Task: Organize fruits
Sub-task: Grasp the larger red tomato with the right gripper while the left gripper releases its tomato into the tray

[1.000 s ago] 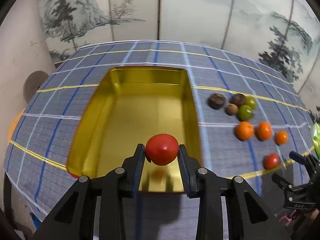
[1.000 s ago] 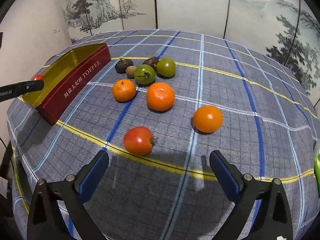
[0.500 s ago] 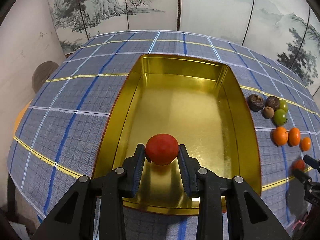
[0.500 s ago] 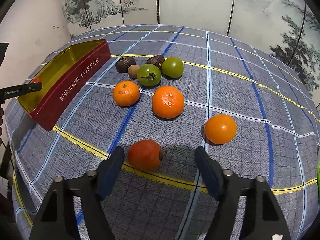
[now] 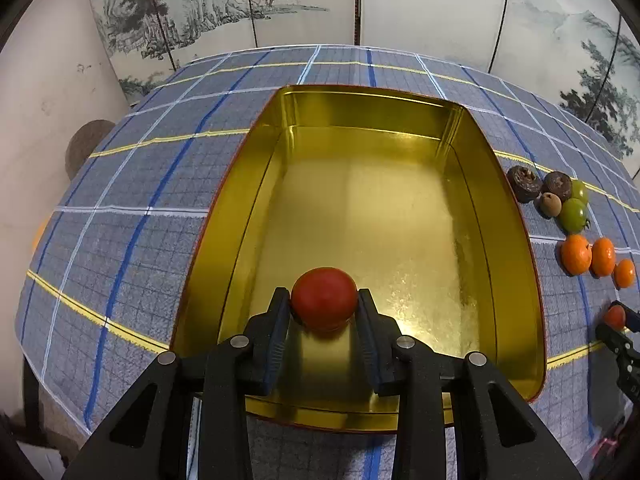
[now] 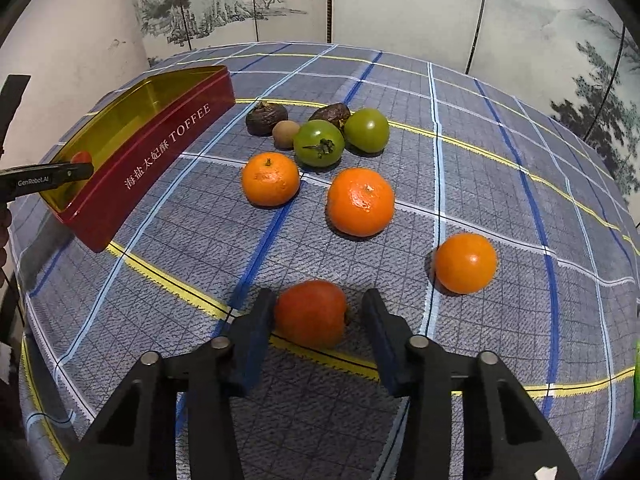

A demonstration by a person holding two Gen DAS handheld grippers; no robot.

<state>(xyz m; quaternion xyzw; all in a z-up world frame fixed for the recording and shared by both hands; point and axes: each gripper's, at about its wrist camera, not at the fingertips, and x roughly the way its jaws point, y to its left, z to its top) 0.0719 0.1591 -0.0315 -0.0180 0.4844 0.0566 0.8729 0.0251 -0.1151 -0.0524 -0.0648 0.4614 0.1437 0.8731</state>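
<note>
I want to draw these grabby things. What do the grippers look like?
Both are black plastic. The left gripper and right gripper each have two angled fingers with blue ribbed pads and round silver bolts. Seen side-on, the left one carries small white "GenRobot.AI" lettering.

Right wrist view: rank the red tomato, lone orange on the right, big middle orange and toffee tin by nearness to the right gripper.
1. Red tomato, between the closing jaws of the right gripper.
2. Lone orange, right.
3. Big middle orange, ahead.
4. Toffee tin, far left.
</note>
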